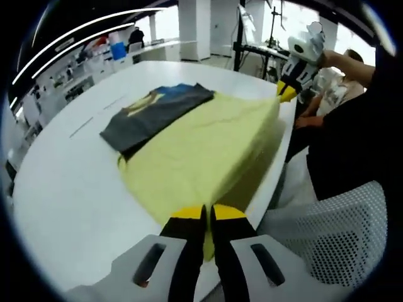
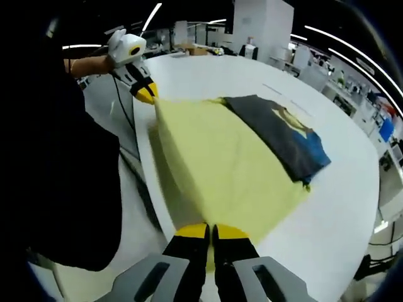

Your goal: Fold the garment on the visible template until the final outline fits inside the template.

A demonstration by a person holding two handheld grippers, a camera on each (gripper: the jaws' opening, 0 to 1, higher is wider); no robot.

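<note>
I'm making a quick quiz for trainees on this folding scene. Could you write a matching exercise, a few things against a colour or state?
Things:
1. cloth
2. folded shirt
3. table
4. left gripper

Descriptions:
A. white
B. dark grey with a blue patch
C. pale yellow
D. shut on a cloth corner

Pairs: 1-C, 2-B, 3-A, 4-D

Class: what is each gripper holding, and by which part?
Both hold the yellow garment: left gripper and right gripper each pinch a corner of its near edge.
</note>
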